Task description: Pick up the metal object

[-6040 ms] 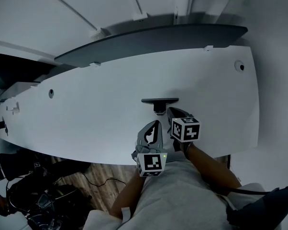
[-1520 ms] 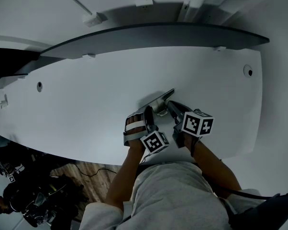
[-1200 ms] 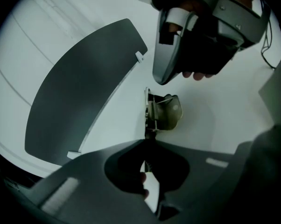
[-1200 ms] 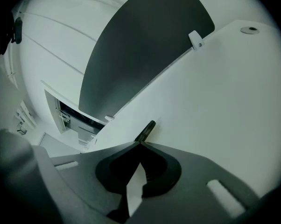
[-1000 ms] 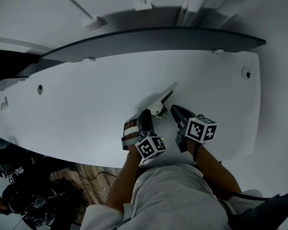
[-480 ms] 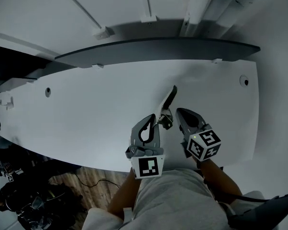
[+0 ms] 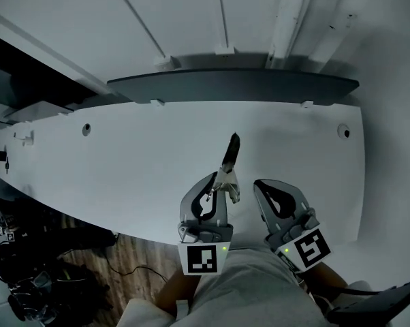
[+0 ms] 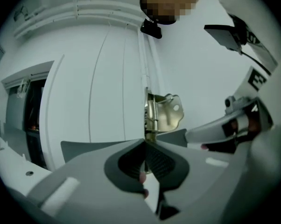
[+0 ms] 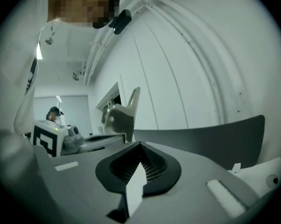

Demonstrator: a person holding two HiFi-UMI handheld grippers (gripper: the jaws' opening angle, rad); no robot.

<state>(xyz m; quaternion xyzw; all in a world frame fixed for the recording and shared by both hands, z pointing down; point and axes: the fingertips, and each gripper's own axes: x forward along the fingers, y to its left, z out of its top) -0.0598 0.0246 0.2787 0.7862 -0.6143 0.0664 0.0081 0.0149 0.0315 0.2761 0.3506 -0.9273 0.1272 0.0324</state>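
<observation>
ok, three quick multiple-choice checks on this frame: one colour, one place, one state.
1. The table top is: A white, B black, C wood.
2. The metal object is: A lying on the table, B clamped in the left hand-held gripper, C on the floor.
3. The right hand-held gripper is: A open, B shut and empty, C shut on the metal object.

Key: 1 A, the head view shows a plain white top. 2 B, its lower edge sits between the shut jaws, held above the table. 3 B, its jaws meet with nothing between them.
</observation>
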